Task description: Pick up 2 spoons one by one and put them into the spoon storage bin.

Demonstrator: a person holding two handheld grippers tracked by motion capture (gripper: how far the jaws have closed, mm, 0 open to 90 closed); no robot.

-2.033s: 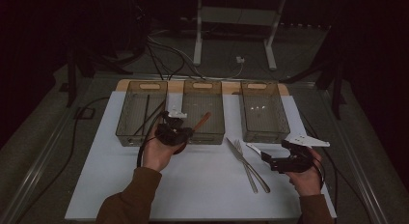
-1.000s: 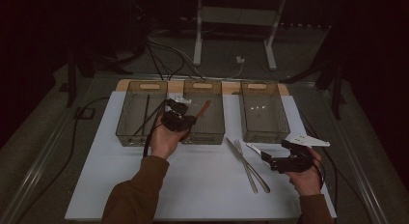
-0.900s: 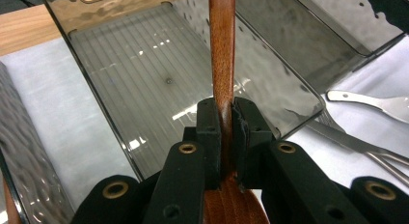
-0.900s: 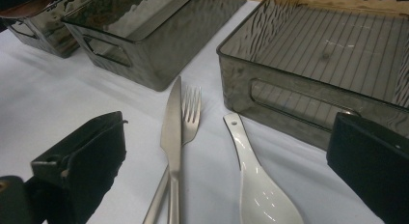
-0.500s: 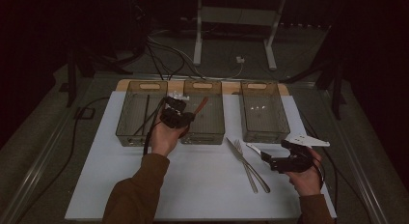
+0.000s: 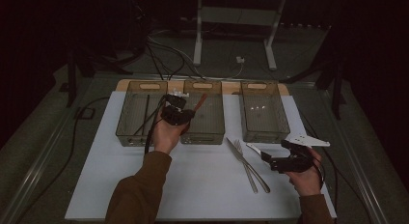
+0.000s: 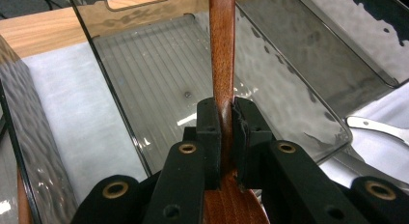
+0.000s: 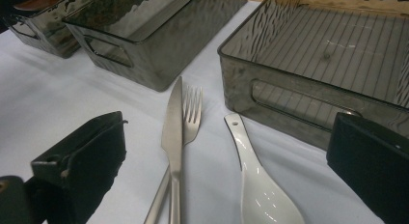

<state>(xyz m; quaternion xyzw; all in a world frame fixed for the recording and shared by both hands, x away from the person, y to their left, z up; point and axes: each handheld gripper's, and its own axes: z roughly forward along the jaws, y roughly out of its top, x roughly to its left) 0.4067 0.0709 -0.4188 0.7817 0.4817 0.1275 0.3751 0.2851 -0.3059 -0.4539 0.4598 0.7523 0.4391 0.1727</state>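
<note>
Item 1: your left gripper [image 7: 223, 137]. Jaws closed tight on the handle of a wooden spoon [image 7: 222, 50]; its pads press the brown handle from both sides. In the high view you hold this gripper [image 6: 181, 113] above the near part of the middle bin [image 6: 205, 132], and the handle slants up and away over that bin.

Item 2: your right gripper [image 8: 226, 175]. Jaws stand wide apart with nothing between the pads. In the high view it [image 6: 270, 159] rests low at the right of the white worktop [image 6: 96, 180], pointing left toward the cutlery.

Item 3: three smoky clear bins in a row at the far side of the worktop: left bin [image 6: 140, 132], middle bin, right bin [image 6: 265, 132]. The left bin holds a dark, thin item that you cannot make out.

Item 4: loose cutlery lying on the worktop just before your right gripper: a knife [image 8: 172, 137] lying partly over a fork [image 8: 193, 108], and a white ceramic spoon [image 8: 258, 185] just beside them, apart from both.
</note>
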